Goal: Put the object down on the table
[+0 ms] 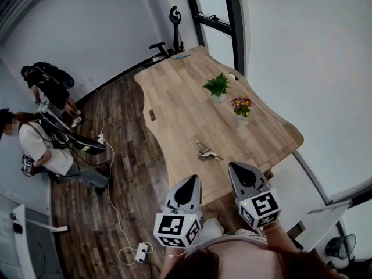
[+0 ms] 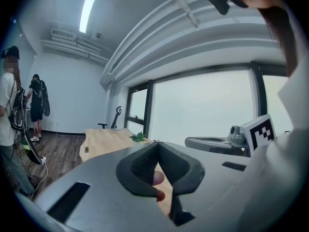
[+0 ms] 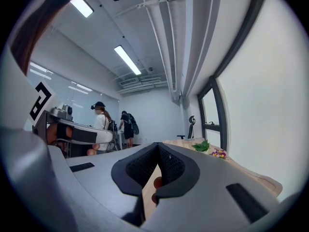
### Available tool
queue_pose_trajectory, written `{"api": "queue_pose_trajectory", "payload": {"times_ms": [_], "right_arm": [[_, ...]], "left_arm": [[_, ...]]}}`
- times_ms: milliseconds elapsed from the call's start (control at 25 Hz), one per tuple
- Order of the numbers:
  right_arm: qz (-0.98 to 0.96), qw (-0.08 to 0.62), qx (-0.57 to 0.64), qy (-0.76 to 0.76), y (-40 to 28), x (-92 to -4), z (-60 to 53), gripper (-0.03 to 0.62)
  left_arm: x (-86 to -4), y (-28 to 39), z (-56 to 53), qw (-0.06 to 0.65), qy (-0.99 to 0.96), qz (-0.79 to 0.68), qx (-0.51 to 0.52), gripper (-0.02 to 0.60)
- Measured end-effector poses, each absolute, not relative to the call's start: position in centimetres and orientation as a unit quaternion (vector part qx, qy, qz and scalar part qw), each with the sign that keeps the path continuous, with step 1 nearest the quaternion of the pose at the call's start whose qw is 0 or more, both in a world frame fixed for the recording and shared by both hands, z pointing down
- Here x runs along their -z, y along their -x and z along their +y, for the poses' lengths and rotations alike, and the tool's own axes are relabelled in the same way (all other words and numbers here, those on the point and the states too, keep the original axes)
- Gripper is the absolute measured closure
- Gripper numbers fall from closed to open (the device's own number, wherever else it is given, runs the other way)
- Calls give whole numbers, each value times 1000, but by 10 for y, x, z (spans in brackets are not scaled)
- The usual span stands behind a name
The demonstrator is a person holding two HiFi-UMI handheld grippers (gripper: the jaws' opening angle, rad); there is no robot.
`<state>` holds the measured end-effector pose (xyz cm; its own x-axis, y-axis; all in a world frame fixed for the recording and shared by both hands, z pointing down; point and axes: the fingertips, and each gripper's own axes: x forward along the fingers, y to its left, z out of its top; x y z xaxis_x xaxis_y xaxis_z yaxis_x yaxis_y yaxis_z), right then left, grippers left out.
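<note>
A small grey metal object lies on the light wooden table, near its front edge. Both grippers hover near the person's body, short of that edge. My left gripper is shut, its dark pads meeting at the tip with nothing between them; the left gripper view shows the same. My right gripper sits just right of it, level with the table's edge, and is also shut and empty, as the right gripper view confirms. The grey object is hidden in both gripper views.
A green potted plant and a pot of purple flowers stand on the table's right half. Two people are at the left by some equipment. A cable and power strip lie on the wooden floor. A chair stands beyond the far end.
</note>
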<state>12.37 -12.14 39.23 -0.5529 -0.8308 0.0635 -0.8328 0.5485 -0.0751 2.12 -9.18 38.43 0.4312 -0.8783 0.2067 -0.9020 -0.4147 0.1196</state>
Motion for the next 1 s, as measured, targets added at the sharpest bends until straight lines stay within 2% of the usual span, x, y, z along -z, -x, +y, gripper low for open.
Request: {"api": "queue_pose_trajectory", "payload": {"times_ms": [1000], "right_arm": [[-872, 29, -41, -486, -97, -392, -174, 594]], "left_arm": [[-388, 3, -149, 114, -854, -503, -68, 580]]}}
